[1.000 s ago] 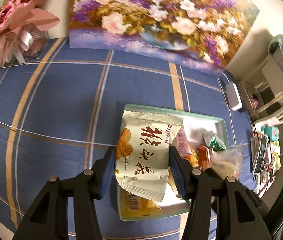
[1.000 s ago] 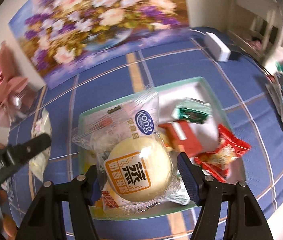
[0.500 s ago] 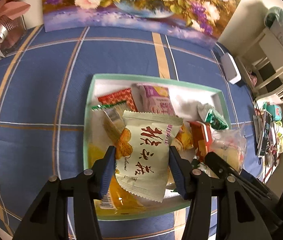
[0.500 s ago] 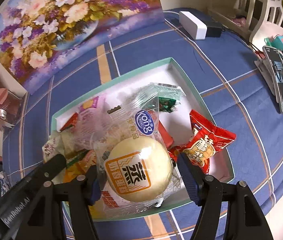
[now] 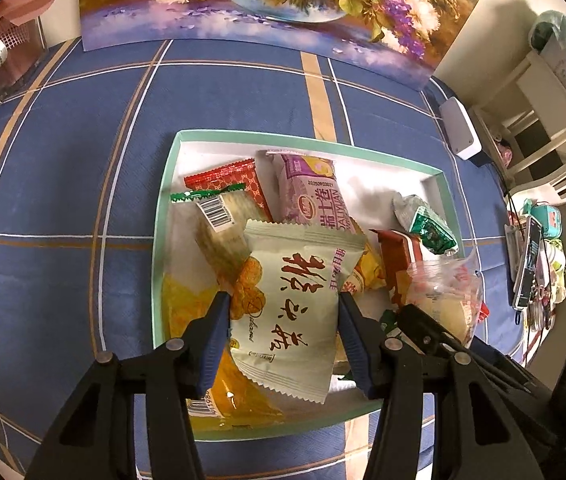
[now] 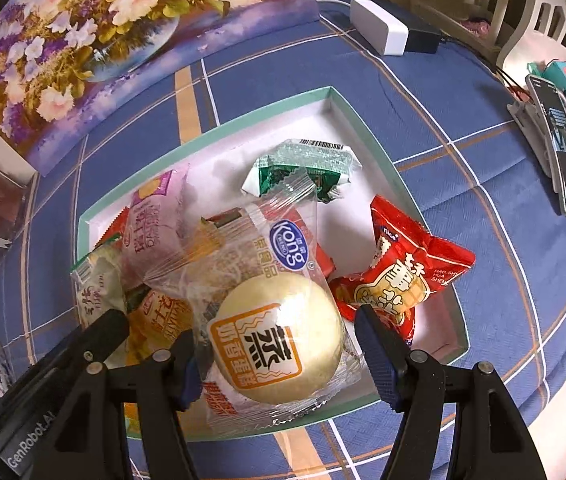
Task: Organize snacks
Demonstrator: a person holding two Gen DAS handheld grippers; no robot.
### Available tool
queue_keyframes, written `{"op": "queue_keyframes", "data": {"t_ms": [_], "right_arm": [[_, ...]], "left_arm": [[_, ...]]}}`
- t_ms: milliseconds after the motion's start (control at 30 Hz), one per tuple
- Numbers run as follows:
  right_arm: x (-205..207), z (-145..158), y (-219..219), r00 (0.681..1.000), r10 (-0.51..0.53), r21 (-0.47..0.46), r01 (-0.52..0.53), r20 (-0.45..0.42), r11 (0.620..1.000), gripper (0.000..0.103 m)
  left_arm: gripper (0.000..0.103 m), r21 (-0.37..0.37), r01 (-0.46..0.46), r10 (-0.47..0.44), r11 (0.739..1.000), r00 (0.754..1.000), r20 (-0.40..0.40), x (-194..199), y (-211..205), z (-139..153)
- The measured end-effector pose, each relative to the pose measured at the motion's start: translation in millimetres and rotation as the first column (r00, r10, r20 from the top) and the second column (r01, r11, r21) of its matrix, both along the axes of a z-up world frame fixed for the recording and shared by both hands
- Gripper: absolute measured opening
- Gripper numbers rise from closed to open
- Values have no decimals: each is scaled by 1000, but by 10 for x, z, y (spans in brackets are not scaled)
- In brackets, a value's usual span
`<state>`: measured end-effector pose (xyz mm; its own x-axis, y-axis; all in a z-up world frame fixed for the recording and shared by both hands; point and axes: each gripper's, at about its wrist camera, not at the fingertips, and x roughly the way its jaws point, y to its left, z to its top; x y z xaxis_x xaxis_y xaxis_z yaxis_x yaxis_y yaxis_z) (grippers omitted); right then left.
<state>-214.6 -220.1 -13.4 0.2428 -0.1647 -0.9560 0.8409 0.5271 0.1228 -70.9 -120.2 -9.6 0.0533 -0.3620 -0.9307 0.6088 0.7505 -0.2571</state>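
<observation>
Blue-padded fingers up close in both views: the left gripper [image 5: 283, 334] is clamped on a cream packet with red characters [image 5: 297, 304], both pads pressed flat to its sides, and it hangs just over the near end of the tray [image 5: 161, 216]. Over on the other camera, the right gripper [image 6: 279, 354] has a round steamed bun in a clear wrapper [image 6: 277, 338] between its fingers; the left pad is tucked against the wrapper while a sliver of gap shows at the right pad, so I can't call that grip firm. Below both, the mint-rimmed white tray sits on a blue plaid tablecloth [image 5: 63, 160] and it's filling up: a yellow packet [image 5: 187, 304] at the near corner, a red peanut bag [image 6: 399, 276] draped on the right rim, a purple roll packet [image 5: 315, 196] and a red-patterned sachet [image 5: 239, 184] farther in, a green packet [image 6: 303, 170] toward the far side. Beyond the tray, a white box [image 6: 379, 32] and a flower painting [image 5: 283, 0] propped at the back.
</observation>
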Motion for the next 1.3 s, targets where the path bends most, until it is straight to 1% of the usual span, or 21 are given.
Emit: {"op": "queue_keyframes", "data": {"t_ms": [133, 233, 367, 500, 567, 700, 733, 767, 833, 867, 933, 967, 1000, 1033, 1067, 1200, 1267, 1300], "right_arm": [[-5, 6, -2, 1000, -3, -4, 3, -3, 1000, 72], [-4, 9, -1, 1000, -4, -8, 4, -3, 1000, 72], [-14, 23, 19, 1000, -5, -11, 5, -1, 1000, 72], [-25, 28, 35, 1000, 0, -6, 0, 4, 1000, 73], [-19, 29, 44, 1000, 6, -5, -6, 6, 1000, 75], [2, 49, 65, 1000, 22, -14, -21, 15, 1000, 79], [6, 62, 75, 999, 27, -21, -27, 22, 999, 80], [10, 71, 86, 999, 31, -25, -31, 26, 999, 83], [26, 88, 109, 999, 39, -37, -38, 32, 999, 94], [39, 102, 125, 998, 46, -45, -45, 34, 998, 95], [56, 129, 149, 998, 54, -56, -52, 39, 997, 96], [61, 145, 168, 997, 58, -63, -55, 43, 996, 96], [63, 162, 191, 997, 63, -72, -60, 46, 996, 96], [65, 172, 209, 997, 68, -77, -64, 48, 995, 99], [66, 184, 239, 996, 75, -84, -71, 52, 994, 102], [55, 186, 366, 993, 103, -100, -97, 50, 990, 103], [40, 183, 420, 992, 111, -104, -106, 51, 989, 103], [30, 187, 451, 992, 115, -107, -109, 52, 988, 103]], "left_arm": [[56, -8, 1, -2, 1000, 1000, -9, -6, 12, 11], [60, -12, 0, 0, 1000, 1000, -10, -12, 14, 37], [61, -37, -1, 1, 999, 1000, -18, -7, 35, 97], [62, -48, -6, 6, 999, 1000, -4, -2, 66, 182], [71, -49, -13, 14, 999, 1000, 15, 7, 82, 227], [73, -20, -49, 50, 999, 995, 89, 70, 157, 310], [77, -16, -56, 57, 998, 993, 103, 83, 182, 318], [80, -7, -72, 73, 997, 989, 128, 113, 222, 335], [80, 10, -102, 99, 995, 981, 166, 173, 294, 355], [80, 14, -116, 111, 993, 977, 180, 204, 330, 362], [82, 11, -141, 136, 990, 971, 196, 271, 411, 371], [88, 10, -154, 148, 988, 968, 203, 299, 453, 369], [92, 13, -166, 160, 986, 964, 212, 321, 493, 364], [94, 15, -175, 167, 984, 960, 224, 334, 530, 365], [94, 17, -179, 170, 984, 957, 233, 334, 555, 367], [95, 23, -193, 179, 981, 943, 280, 324, 693, 400], [100, 27, -196, 180, 980, 940, 289, 291, 750, 407], [100, 28, -194, 178, 981, 940, 290, 275, 779, 409]]}}
